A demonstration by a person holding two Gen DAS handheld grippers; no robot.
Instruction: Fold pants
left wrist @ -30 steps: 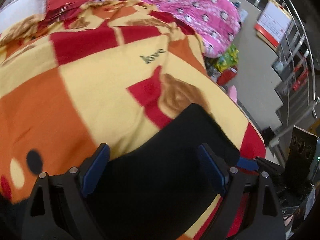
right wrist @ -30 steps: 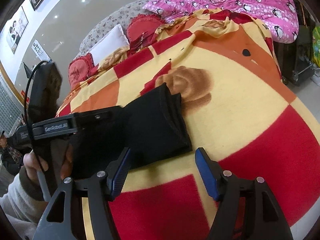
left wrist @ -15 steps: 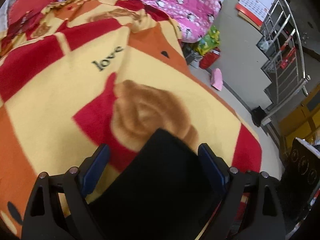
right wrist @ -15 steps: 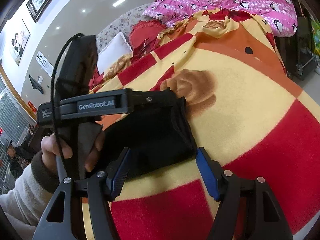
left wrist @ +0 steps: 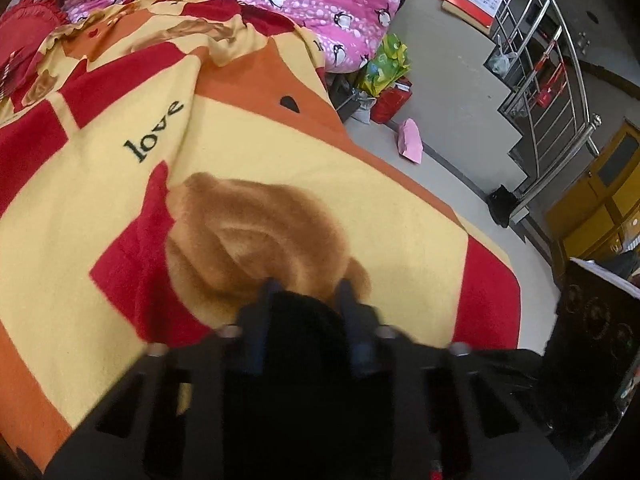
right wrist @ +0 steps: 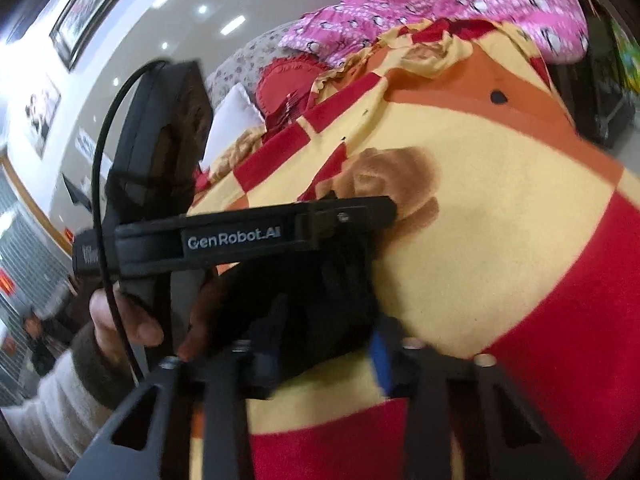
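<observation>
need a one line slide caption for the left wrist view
Left gripper closed on the folded black pants over a yellow, red and orange "love" blanket.

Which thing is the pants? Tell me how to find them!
Find the big yellow, red and orange blanket covering the bed, then the brown bear printed on it. Just below the bear lies a folded bundle, the pants, gripped by the left gripper and right gripper. They are the only plain black cloth there.
</observation>
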